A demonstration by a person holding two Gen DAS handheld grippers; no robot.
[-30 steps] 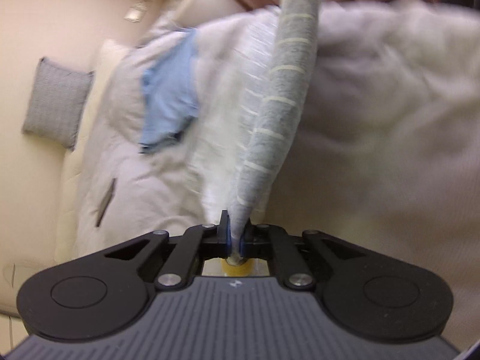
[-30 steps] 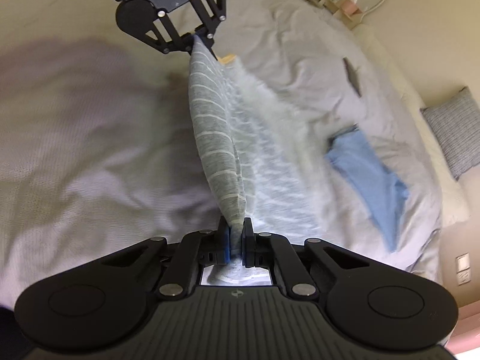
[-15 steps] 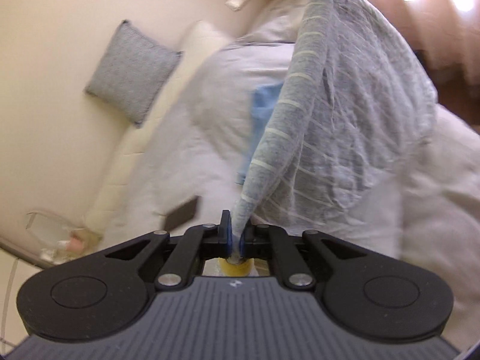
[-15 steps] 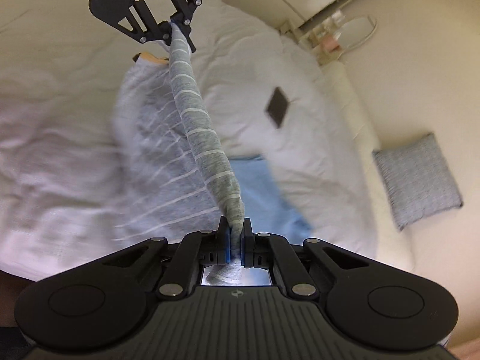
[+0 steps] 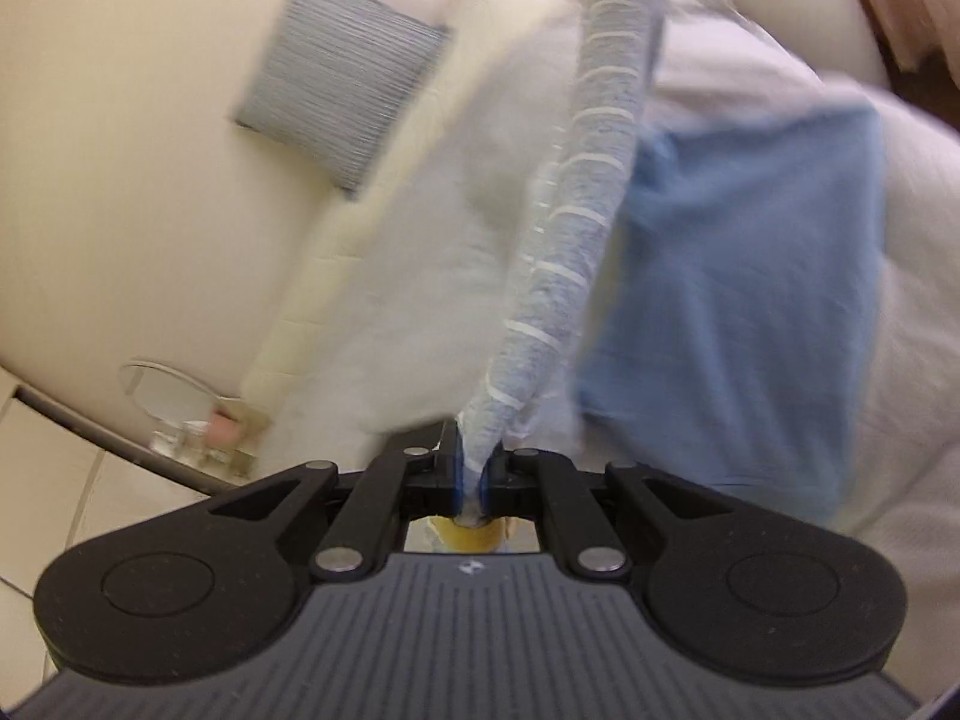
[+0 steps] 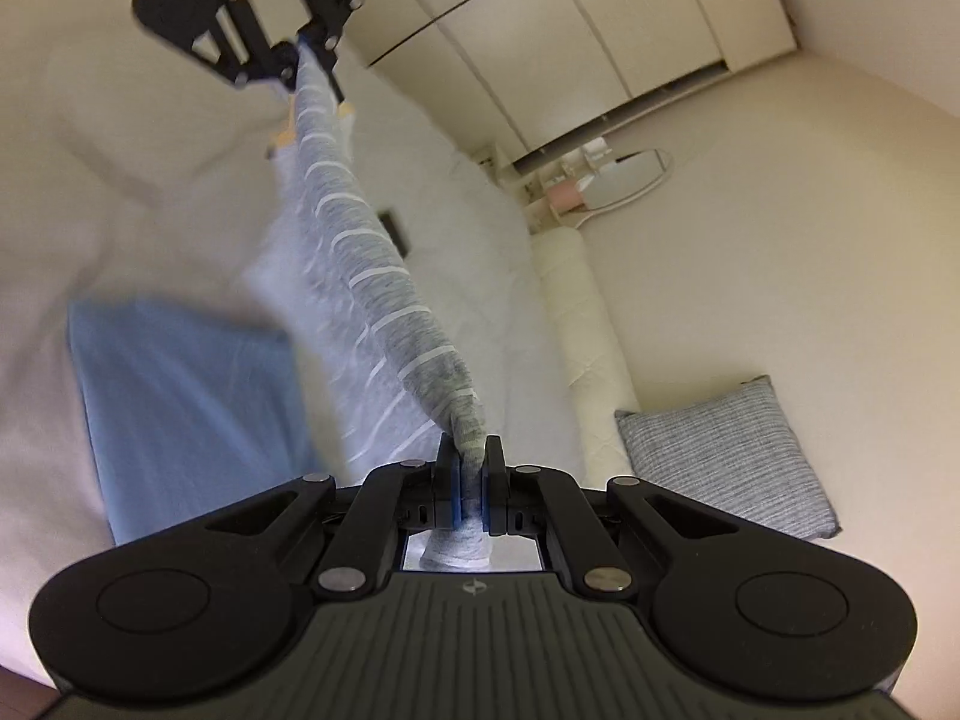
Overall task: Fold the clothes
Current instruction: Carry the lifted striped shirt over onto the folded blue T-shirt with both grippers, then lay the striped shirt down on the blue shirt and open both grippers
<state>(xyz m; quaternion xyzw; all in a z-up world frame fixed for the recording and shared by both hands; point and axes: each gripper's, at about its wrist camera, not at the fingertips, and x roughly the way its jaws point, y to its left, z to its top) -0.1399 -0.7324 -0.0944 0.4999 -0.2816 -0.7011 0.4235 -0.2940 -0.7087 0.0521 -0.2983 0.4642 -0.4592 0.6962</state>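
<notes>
A grey garment with thin white stripes (image 5: 591,198) (image 6: 384,300) is stretched taut in the air between both grippers, above the bed. My left gripper (image 5: 472,468) is shut on one end of it, and it shows again in the right wrist view as the left gripper (image 6: 303,57) at the top left. My right gripper (image 6: 470,474) is shut on the other end. The rest of the garment hangs below the taut edge as blurred fabric. A blue garment (image 5: 744,312) (image 6: 180,402) lies flat on the white bedding underneath.
White duvet (image 6: 120,180) covers the bed. A grey striped cushion (image 5: 336,84) (image 6: 726,456) leans against the cream wall beside a long white bolster (image 6: 576,312). A small dark object (image 6: 396,231) lies on the bedding. An oval mirror (image 6: 624,180) and small items stand by the wardrobe.
Both grippers have swung with the striped garment held between them, so the views have turned toward the wall and cushion. The blue garment now lies directly under the stretched garment.
</notes>
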